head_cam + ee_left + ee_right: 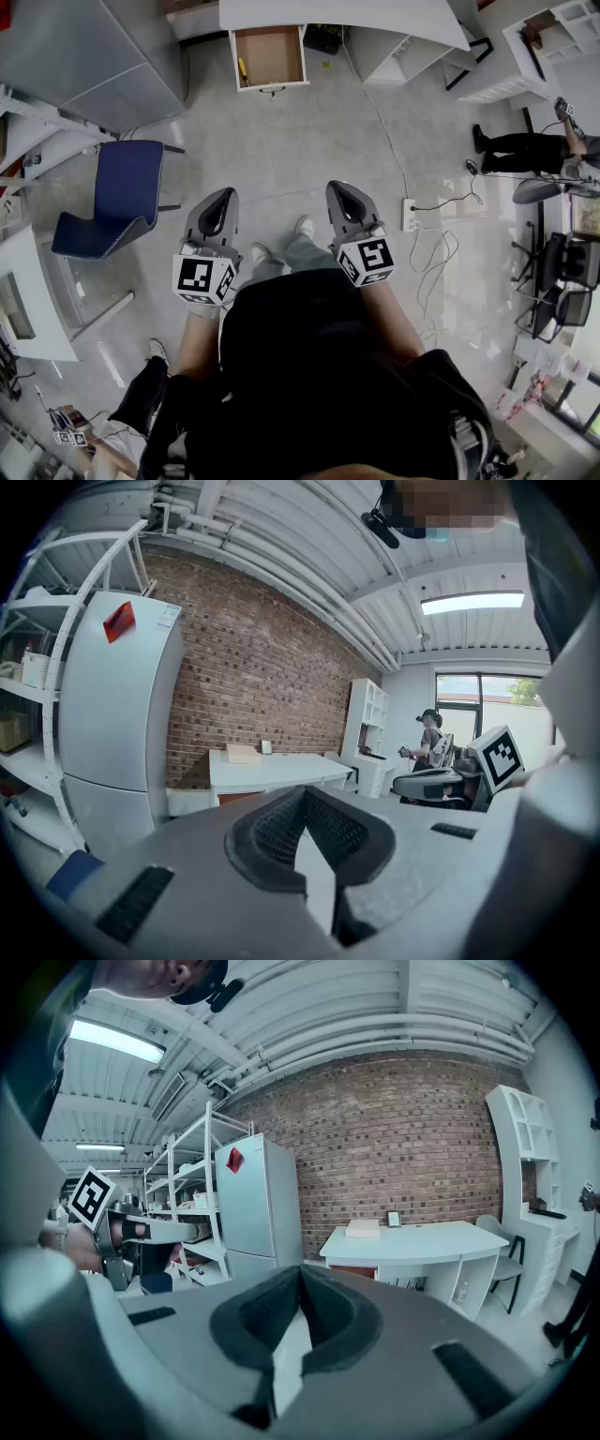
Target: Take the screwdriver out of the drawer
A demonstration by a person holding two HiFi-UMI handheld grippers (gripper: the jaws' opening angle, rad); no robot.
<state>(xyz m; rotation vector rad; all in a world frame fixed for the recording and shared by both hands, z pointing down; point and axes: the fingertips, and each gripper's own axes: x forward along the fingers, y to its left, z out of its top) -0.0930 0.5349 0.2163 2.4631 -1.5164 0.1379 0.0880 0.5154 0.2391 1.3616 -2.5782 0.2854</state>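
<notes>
Both jaws shut, nothing in them: left gripper (223,197), right gripper (339,190). Screwdriver (242,68) lies by the left wall of the open drawer (270,86), well apart from both. Risk: arriving with jaws closed would shove it, and the wall crowds the grasp.

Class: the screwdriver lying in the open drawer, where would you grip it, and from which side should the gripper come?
Probably by the yellow handle of the screwdriver, coming from above. It lies flat, close along the left wall of the drawer, so only the open top gives room. Set the jaws across its length.
</notes>
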